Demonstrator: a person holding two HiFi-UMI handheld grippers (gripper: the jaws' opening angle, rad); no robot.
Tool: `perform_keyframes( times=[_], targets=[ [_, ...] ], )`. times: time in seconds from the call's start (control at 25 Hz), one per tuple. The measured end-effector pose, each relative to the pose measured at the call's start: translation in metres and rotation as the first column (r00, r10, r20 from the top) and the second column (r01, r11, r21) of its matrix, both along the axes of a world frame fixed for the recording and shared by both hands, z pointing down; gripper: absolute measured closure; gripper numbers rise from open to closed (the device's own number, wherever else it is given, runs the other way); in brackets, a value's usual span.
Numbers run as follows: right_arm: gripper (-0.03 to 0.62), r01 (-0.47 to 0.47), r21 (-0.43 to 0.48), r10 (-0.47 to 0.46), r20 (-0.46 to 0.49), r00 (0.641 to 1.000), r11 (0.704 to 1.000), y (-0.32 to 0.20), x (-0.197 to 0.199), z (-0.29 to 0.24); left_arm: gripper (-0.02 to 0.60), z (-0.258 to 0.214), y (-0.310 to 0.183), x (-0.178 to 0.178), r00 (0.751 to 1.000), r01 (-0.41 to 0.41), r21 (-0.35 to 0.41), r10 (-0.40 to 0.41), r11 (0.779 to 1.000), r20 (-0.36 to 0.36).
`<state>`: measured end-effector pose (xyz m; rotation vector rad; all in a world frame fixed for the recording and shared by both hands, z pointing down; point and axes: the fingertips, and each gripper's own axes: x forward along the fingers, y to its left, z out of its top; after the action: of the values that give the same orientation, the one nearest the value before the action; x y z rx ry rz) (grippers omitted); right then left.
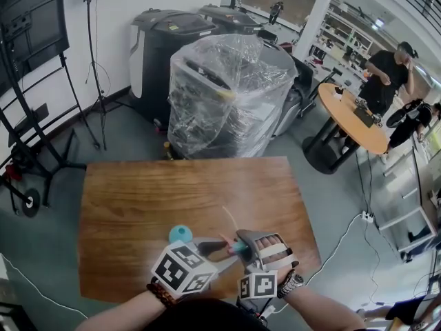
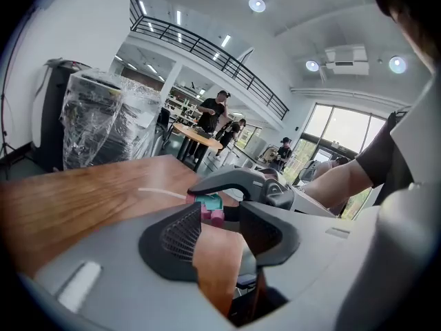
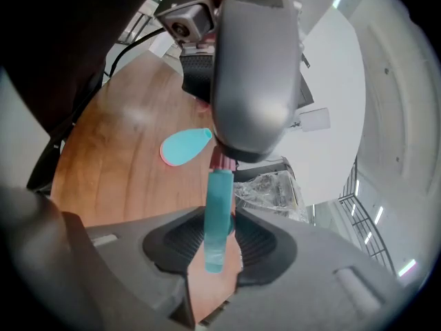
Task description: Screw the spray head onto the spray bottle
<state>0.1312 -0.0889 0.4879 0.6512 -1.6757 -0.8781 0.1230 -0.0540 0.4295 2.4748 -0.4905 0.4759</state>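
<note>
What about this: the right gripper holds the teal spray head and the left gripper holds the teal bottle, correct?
The left gripper holds nothing: the left gripper view shows its jaws apart and empty. The teal bottle rests on the table. The right gripper does hold the teal spray head.

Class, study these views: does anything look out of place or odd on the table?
Yes. The teal bottle seems to lie on its side on the wooden table, unheld, while the right claw grips the spray head above the table, its white tube sticking out bare.
</note>
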Motion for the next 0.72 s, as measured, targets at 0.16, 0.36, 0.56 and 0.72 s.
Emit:
perform_keyframes(
  times=[0.16, 0.36, 0.56, 0.72],
  targets=[
    [0.473, -0.051, -0.117, 0.065, 0.111, 0.992, 0.992, -0.001, -0.001, 0.0, 0.349, -0.01, -0.007, -0.013, 1.0, 0.023, 0.071, -0.024, 0.997, 0.011],
    [0.473, -0.118, -0.306, 0.203, 0.263, 0.943, 0.945, -0.003, 0.006, -0.002, 0.323, -0.027, -0.018, -0.042, 0.995, 0.072, 0.242, -0.088, 0.968, 0.053],
    [0.473, -0.152, -0.448, 0.338, 0.372, 0.865, 0.881, -0.006, 0.01, -0.019, 0.237, -0.032, -0.031, -0.081, 0.976, 0.154, 0.426, -0.205, 0.892, 0.076],
    [0.473, -0.146, -0.517, 0.398, 0.419, 0.816, 0.843, -0.006, 0.01, -0.033, 0.178, -0.004, -0.033, -0.105, 0.958, 0.165, 0.488, -0.258, 0.857, 0.128]
  ],
)
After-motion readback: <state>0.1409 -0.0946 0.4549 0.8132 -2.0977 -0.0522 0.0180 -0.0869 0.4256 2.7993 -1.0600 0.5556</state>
